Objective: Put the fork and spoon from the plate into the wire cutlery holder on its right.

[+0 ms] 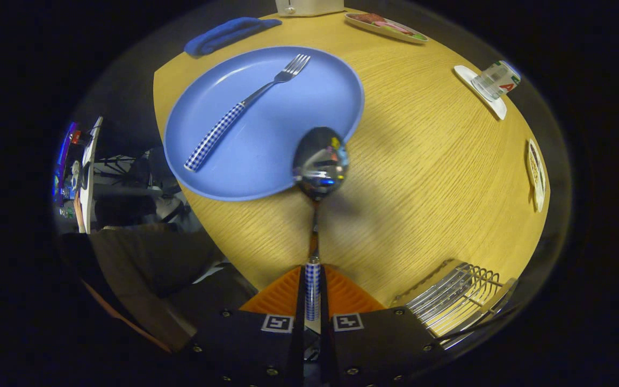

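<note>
Spoon: checked handle clamped between the two fingers of the gripper, both pressing on it; shaft runs straight ahead, bowl raised over the near right rim of the blue plate and the wooden table. Fork, same checked handle, lies diagonally on the plate, tines pointing away. Wire cutlery holder sits just right of the fingers, near the table edge. Beyond the plate: a folded blue cloth. Far right: a glass on a white coaster.
</note>
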Motion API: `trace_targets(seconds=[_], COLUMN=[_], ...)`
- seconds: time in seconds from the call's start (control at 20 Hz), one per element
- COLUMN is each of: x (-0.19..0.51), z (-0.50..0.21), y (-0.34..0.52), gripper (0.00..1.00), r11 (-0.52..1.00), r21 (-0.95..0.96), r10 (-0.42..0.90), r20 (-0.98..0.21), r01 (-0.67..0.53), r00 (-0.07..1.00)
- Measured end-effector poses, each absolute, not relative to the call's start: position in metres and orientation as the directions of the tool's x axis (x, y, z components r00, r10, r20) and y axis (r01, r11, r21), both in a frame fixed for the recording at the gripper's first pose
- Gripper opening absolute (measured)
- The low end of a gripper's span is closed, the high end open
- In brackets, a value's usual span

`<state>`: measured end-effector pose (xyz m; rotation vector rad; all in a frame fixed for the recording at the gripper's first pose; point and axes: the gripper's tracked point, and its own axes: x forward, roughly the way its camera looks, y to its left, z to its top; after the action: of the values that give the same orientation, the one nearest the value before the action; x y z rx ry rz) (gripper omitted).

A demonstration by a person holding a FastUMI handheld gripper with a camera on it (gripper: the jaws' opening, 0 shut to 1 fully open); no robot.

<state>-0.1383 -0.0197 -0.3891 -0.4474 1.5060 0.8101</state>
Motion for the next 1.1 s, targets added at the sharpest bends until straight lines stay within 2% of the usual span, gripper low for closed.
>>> trace_targets(seconds=[0.05,0.1,0.25,0.45,0.6,0.85,1.1], x=[-0.138,-0.138,-0.143,-0.146,-0.145,-0.161,-0.172], z=[-0.384,-0.38,-0.367,-0.308,-0.256,-0.223,-0.23], y=[-0.019,-0.02,-0.026,-0.053,-0.087,-0.15,-0.189], gripper=[0.13,0.03,0.03,0.03,0.03,0.03,0.03], r11=[0.686,0.686,0.697,0.725,0.787,0.883,0.923], r21=[0.215,0.223,0.251,0.271,0.29,0.288,0.27], r10=[0.202,0.199,0.2,0.201,0.21,0.172,0.115], r20=[-0.974,-0.973,-0.968,-0.963,-0.956,-0.933,-0.872], r01=[-0.695,-0.693,-0.672,-0.633,-0.544,-0.371,-0.273], r00=[-0.102,-0.117,-0.154,-0.182,-0.205,-0.316,-0.476])
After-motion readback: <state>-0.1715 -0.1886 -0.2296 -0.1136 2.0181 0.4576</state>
